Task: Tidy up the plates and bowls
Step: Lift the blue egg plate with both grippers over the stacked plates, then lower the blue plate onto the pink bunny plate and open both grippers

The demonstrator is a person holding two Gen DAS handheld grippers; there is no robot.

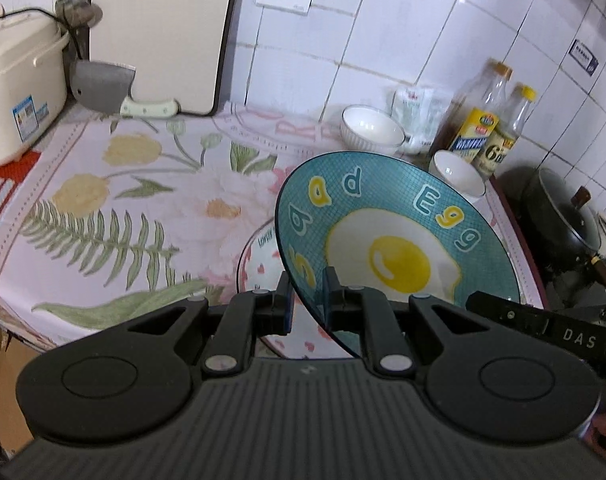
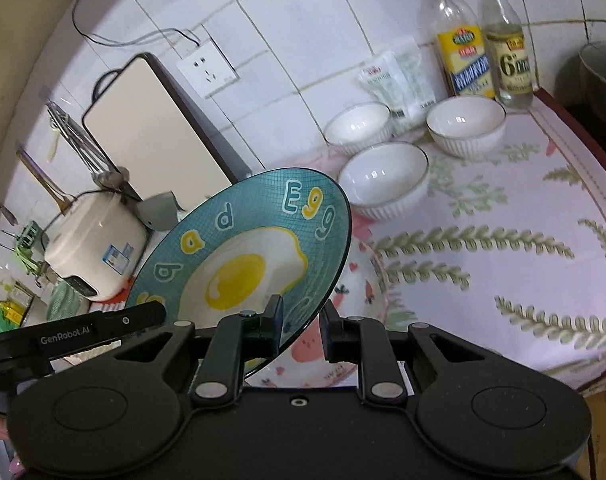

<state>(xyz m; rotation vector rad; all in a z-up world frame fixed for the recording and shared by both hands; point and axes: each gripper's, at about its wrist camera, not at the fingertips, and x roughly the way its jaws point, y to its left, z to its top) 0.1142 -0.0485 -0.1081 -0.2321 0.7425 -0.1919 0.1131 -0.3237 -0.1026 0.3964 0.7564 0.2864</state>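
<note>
A teal plate with a fried-egg picture (image 1: pixel 395 240) is held tilted above the floral cloth; it also shows in the right wrist view (image 2: pixel 243 256). My left gripper (image 1: pixel 307 292) is shut on its near rim. My right gripper (image 2: pixel 301 320) straddles the opposite rim, jaws close around it, grip unclear. Under it lies a white plate with pink prints (image 2: pixel 343 344), also in the left wrist view (image 1: pixel 259 256). Three white bowls (image 2: pixel 383 178) (image 2: pixel 465 124) (image 2: pixel 357 124) stand at the back.
Two sauce bottles (image 2: pixel 463 40) and a plastic packet (image 2: pixel 399 76) stand by the tiled wall. A rice cooker (image 1: pixel 15 88), a cleaver (image 1: pixel 103 86) and a cutting board (image 1: pixel 159 32) are at the left. A black pot (image 1: pixel 559 216) sits at the right.
</note>
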